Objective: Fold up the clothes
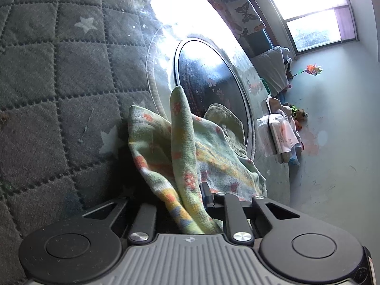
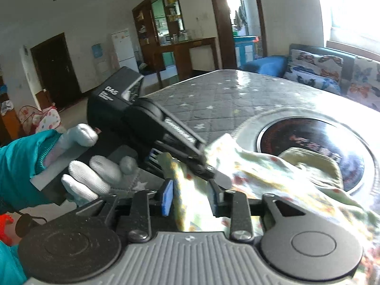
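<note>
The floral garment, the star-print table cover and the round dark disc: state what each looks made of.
Floral garment: soft knit, probably cotton; fine ribbing shows, matte, drapes limply.
Star-print table cover: quilted grey fabric, likely padded; stitched diamond seams, matte.
Round dark disc: glass or glossy ceramic, possibly; mirror-like glare, bright metal-looking rim.

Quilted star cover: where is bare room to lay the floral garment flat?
Free: the quilted cover left of the round dark disc and beyond it. Crowded: the disc's near rim, where the floral garment lies bunched.
</note>
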The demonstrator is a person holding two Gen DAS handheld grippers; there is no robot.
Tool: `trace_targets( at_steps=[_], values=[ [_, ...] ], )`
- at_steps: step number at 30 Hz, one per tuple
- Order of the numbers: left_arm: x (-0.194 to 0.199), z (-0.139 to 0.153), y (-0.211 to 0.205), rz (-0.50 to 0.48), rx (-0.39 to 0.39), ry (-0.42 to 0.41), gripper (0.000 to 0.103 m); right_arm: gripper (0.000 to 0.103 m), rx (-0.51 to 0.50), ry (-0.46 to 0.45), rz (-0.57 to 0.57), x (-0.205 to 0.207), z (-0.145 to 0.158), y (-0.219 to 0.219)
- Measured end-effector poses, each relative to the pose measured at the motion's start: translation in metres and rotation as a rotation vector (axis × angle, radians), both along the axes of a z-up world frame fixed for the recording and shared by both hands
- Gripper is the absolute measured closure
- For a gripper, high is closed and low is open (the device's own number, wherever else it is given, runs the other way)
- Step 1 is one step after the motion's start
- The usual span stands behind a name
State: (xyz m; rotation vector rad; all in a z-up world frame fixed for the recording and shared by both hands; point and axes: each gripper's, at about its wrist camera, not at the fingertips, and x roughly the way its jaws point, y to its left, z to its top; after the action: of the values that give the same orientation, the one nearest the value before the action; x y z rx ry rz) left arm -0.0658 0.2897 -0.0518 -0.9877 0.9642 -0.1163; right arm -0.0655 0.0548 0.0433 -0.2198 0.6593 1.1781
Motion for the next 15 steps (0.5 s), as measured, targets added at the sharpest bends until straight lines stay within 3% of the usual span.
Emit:
trace_targets(
  at_steps=[15],
  values=[
    [0.001, 0.019, -0.023, -0.038, 0.223, -0.022, 0.086, 0.043, -0.086, 0.021, -0.393, 0.051, -0.017, -0.09]
  ],
)
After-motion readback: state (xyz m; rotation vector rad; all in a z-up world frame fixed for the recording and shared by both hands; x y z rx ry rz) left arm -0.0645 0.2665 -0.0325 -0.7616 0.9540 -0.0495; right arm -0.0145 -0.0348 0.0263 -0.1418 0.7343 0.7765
